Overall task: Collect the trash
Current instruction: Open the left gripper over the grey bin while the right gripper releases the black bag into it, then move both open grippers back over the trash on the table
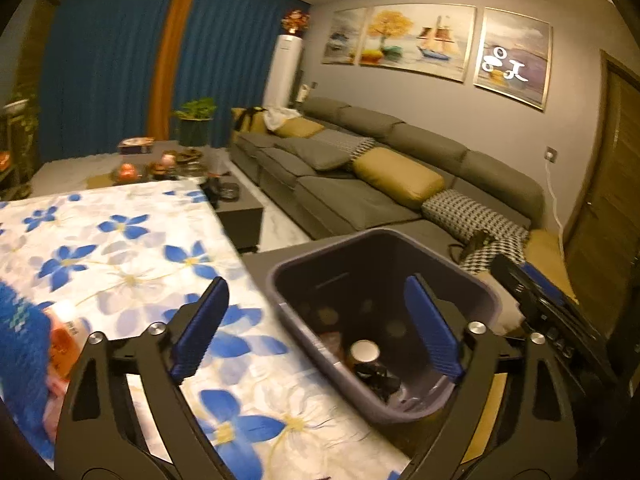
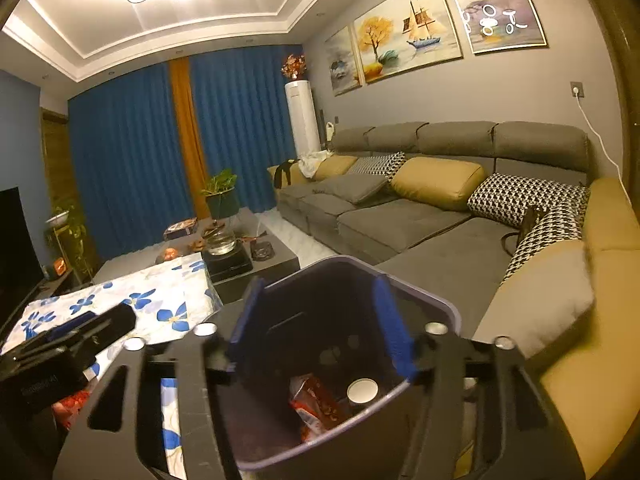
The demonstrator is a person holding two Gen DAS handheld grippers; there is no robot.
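Observation:
A grey-purple bin (image 1: 476,292) stands beside the floral-cloth table (image 1: 132,248). Inside it lie a white-topped can (image 1: 365,352) and dark trash. In the right wrist view the bin (image 2: 440,304) holds a red wrapper (image 2: 316,400) and the can (image 2: 362,390). My left gripper (image 1: 316,332) is open and empty, one finger over the table edge, the other over the bin. My right gripper (image 2: 320,324) is open and empty, right above the bin's mouth. An orange-and-white packet (image 1: 66,340) lies on the table at the left, partly hidden by a blue knitted sleeve (image 1: 20,352).
A long grey sofa (image 2: 400,216) with yellow and houndstooth cushions runs behind the bin. A dark coffee table (image 2: 240,256) with a glass kettle and small items stands beyond the floral table. Blue curtains and a potted plant (image 2: 220,192) are at the back.

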